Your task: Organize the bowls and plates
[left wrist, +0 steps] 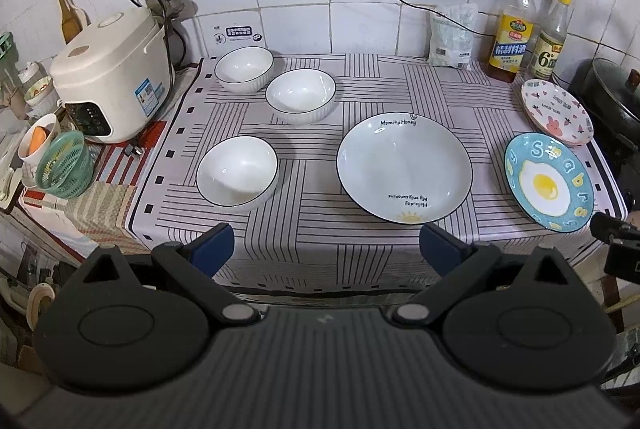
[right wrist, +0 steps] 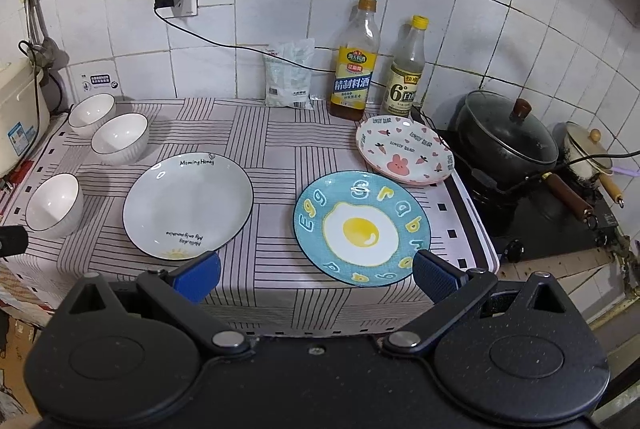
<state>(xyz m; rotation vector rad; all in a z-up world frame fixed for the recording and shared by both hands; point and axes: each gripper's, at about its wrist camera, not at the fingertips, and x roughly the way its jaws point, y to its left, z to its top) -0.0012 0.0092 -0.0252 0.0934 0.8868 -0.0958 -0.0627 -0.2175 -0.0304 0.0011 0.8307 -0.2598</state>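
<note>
both grippers hover wide open at the near edge of a striped tablecloth (left wrist: 320, 237).
ahead of the left gripper (left wrist: 326, 249): three white bowls (left wrist: 237, 171) and a large white plate (left wrist: 404, 169). ahead of the right gripper (right wrist: 316, 275): an egg plate (right wrist: 362, 227), then a bunny plate (right wrist: 406, 153), bottles (right wrist: 354, 63) against the tiled wall, a black pot (right wrist: 506, 133) off right.

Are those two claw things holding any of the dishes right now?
No, nothing is held. The left gripper and right gripper both hang open in front of the table, short of the white plate and egg plate.
</note>
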